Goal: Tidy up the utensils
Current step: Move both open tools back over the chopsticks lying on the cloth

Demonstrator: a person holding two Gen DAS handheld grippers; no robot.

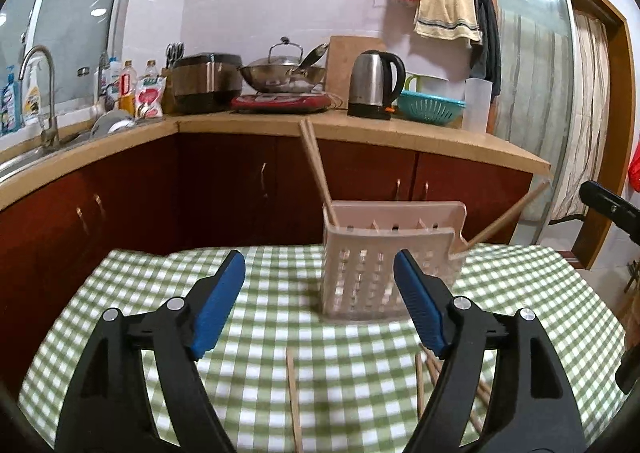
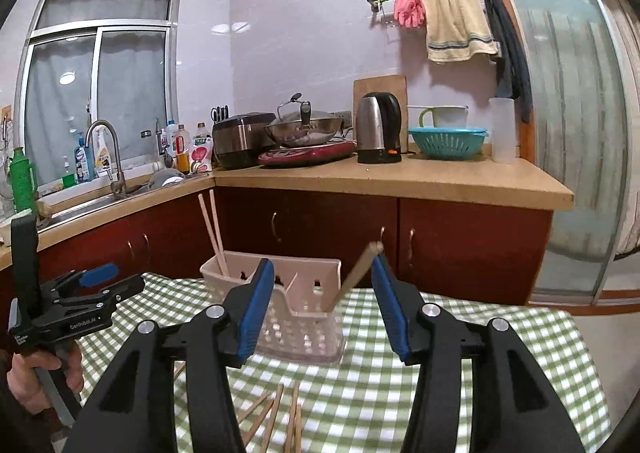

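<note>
A pale pink perforated utensil holder (image 1: 360, 277) (image 2: 304, 329) stands on the green checked tablecloth (image 1: 120, 313) (image 2: 368, 393). Two wooden chopsticks (image 1: 316, 165) (image 2: 212, 229) stand in its left compartment. Another chopstick (image 1: 508, 219) (image 2: 360, 273) leans out of its right end. Several loose chopsticks (image 1: 294, 397) (image 2: 276, 413) lie on the cloth below the grippers. My left gripper (image 1: 319, 259) (image 2: 96, 277) is open, short of the holder, with nothing between its blue pads. My right gripper (image 2: 322, 263) is also open and empty, facing the holder.
Behind the table runs an L-shaped counter (image 1: 400, 133) (image 2: 400, 181) over red cabinets, carrying a kettle (image 1: 374, 85), a wok (image 2: 304, 129), a rice cooker and a sink with a faucet (image 2: 104, 149). A hand (image 2: 24, 373) holds the left gripper's handle.
</note>
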